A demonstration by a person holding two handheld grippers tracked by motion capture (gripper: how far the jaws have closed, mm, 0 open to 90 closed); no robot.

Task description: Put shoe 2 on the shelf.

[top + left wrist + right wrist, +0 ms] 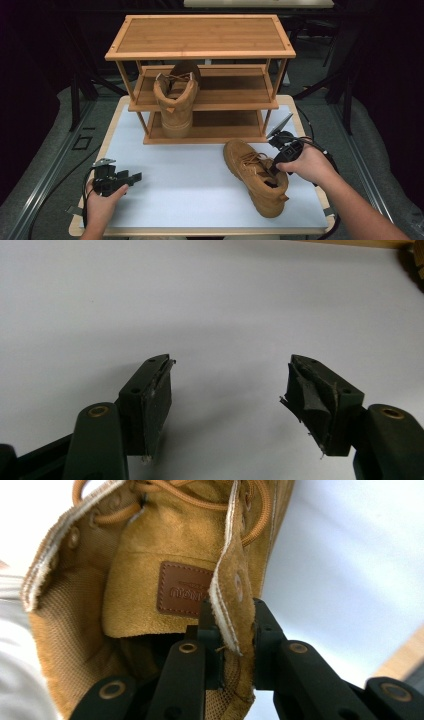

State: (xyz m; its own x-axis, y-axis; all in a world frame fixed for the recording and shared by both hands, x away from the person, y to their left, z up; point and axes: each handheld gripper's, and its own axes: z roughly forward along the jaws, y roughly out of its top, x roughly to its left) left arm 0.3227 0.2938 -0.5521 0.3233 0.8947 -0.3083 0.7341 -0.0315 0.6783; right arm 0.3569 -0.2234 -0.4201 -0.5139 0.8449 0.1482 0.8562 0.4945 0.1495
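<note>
I am pinching the collar edge of the tan suede boot [165, 580] with my right gripper [235, 645]; its two black jaws are closing on the flap of suede beside the tongue, one jaw inside the opening and one outside. From above, that boot [255, 175] is sitting on the white table [185, 185] directly under my right gripper [275, 167], toe pointing away from it toward the bamboo shoe rack [200, 50]. The second boot [176, 97] is standing ahead of that gripper and off to its left, on the rack's middle shelf, heel facing me. My left gripper [132, 176] is hovering low over the bare table, well apart from both boots. Along its own jaws, the left gripper [227, 390] is standing wide open with nothing between the pads [155, 395] but white tabletop. A strip of the rack's wood is showing far ahead of it.
</note>
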